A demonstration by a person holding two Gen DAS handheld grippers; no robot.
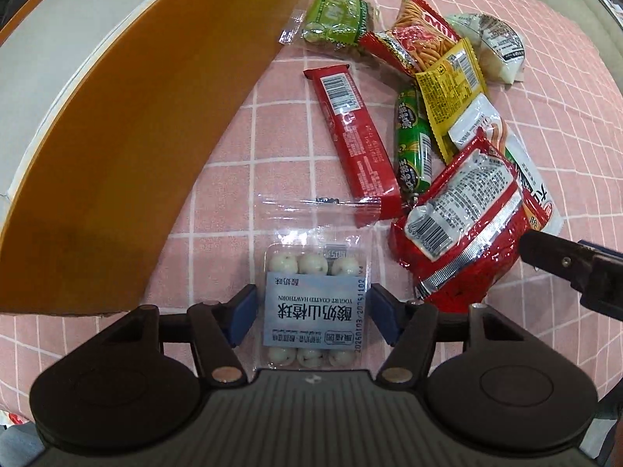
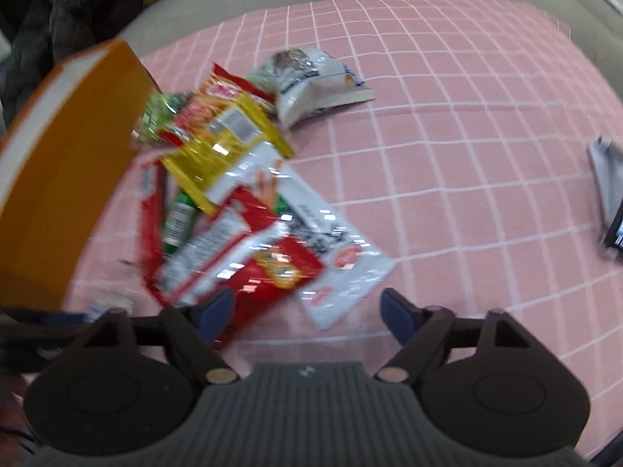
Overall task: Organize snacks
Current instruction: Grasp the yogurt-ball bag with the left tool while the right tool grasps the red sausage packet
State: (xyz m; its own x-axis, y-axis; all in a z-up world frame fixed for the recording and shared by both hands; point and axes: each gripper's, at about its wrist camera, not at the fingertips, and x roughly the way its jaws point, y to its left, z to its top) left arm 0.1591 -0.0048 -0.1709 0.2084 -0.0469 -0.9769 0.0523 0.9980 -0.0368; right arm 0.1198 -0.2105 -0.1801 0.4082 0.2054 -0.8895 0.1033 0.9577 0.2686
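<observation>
While our left gripper (image 1: 311, 313) stands partly open astride the yogurt hawthorn pack (image 1: 311, 305), its blue pads sit just beside the pack's edges, and we cannot tell whether they touch. Our right gripper (image 2: 307, 313) gapes wide and holds nothing, its left pad over the red crinkled bag (image 2: 253, 272). Ahead of the left gripper we count one red bar (image 1: 356, 142), one green sausage stick (image 1: 412, 144), one yellow packet (image 1: 451, 93). Left of it rises one orange box (image 1: 128, 136).
</observation>
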